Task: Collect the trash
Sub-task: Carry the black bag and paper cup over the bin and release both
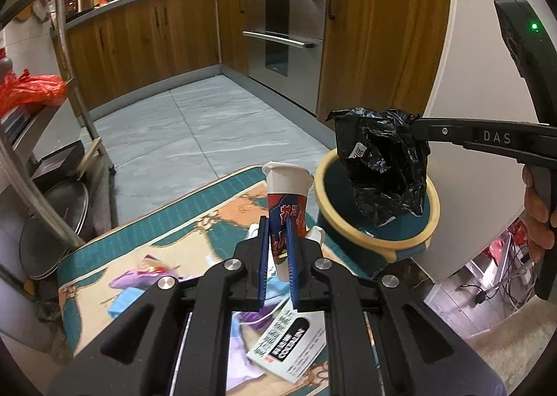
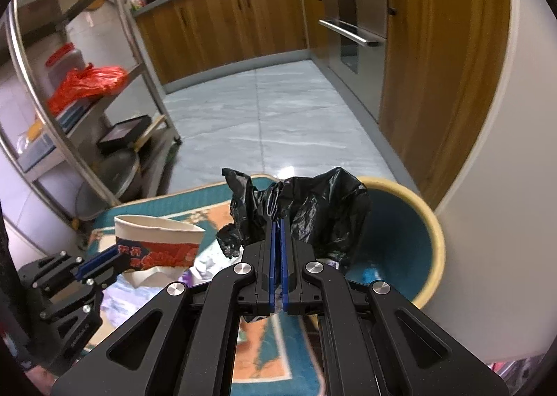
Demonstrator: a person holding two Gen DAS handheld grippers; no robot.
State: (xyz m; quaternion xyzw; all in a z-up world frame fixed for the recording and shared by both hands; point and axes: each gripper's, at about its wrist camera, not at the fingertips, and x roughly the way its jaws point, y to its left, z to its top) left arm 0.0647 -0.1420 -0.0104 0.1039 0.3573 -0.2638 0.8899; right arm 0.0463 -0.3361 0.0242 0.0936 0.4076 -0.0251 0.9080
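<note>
Clamped between the blue pads of the left gripper [image 1: 277, 237]: a red-and-blue paper cup [image 1: 288, 201], white rim up, lifted above a patterned mat [image 1: 167, 222]. Just below those fingers, loose papers and a printed leaflet [image 1: 289, 343] on the mat. Pinched tight in the right gripper [image 2: 277, 227]: a crumpled black plastic bag [image 2: 313, 211], hanging over the mouth of a teal bin with a cream rim [image 2: 431, 222]. Beyond both, grey floor tiles [image 2: 278, 117], then wooden cabinets [image 1: 146, 34].

The left gripper [image 1: 277, 222] pinches a cup [image 1: 287, 201]; the right gripper [image 2: 277, 218], seemingly fully closed, grips a bag [image 2: 313, 208].
</note>
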